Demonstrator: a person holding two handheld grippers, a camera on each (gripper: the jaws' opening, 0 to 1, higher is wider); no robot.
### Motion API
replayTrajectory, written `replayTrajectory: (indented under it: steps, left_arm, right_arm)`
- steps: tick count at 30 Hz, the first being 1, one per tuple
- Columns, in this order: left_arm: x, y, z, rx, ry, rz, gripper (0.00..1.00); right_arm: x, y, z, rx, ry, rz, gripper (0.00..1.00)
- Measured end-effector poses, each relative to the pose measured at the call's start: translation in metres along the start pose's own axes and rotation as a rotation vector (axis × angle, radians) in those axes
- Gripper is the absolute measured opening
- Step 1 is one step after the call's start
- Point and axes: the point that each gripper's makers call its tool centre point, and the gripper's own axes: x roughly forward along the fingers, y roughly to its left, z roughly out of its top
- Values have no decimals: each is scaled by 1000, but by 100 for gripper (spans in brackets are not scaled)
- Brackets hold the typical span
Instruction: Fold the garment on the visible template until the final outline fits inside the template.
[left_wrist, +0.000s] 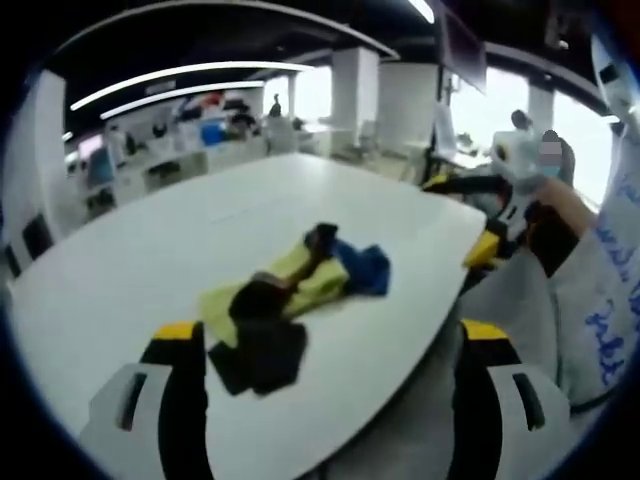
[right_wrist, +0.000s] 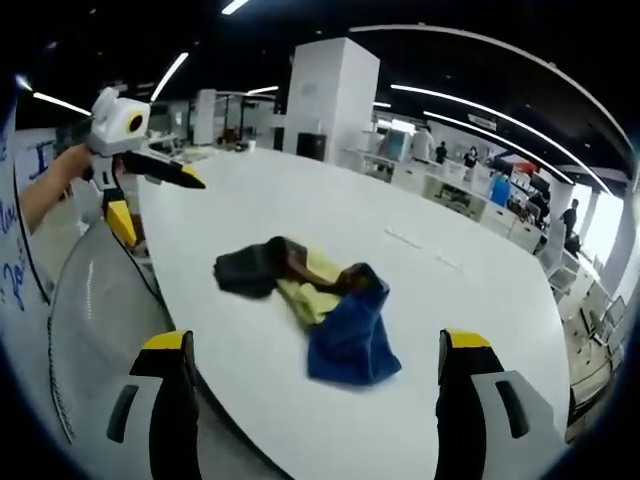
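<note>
The garment (left_wrist: 290, 300), a crumpled heap of black, yellow and blue cloth, lies on a white table (left_wrist: 150, 260) in the left gripper view, just beyond the left gripper (left_wrist: 335, 375), whose jaws stand wide apart and empty. The right gripper (left_wrist: 500, 225) shows at the table's far edge.

In the right gripper view, the garment (right_wrist: 310, 295) lies mid-table, ahead of the right gripper (right_wrist: 315, 385), jaws spread and empty. The left gripper (right_wrist: 150, 165) hovers at the table's edge; its jaws cannot be told.

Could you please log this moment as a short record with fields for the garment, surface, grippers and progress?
garment: crumpled yellow, black and blue fabric garment, bunched in a heap
surface: white rounded table, garment lying near its edge
left gripper: open, short of the garment, holding nothing
right gripper: open, short of the garment, holding nothing
template: cannot make one out
progress: folding not yet done
</note>
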Motion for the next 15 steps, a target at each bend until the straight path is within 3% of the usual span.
replayTrajectory:
  steps: [4,15]
  left_arm:
    - [-1,0,0,30,4,4,96]
    - [-11,5,-5,-10,-9,37,91]
  right_arm:
    - [4,-6,7,-23,-17,-7,100]
    - [26,-10,31,-93,-53,47,100]
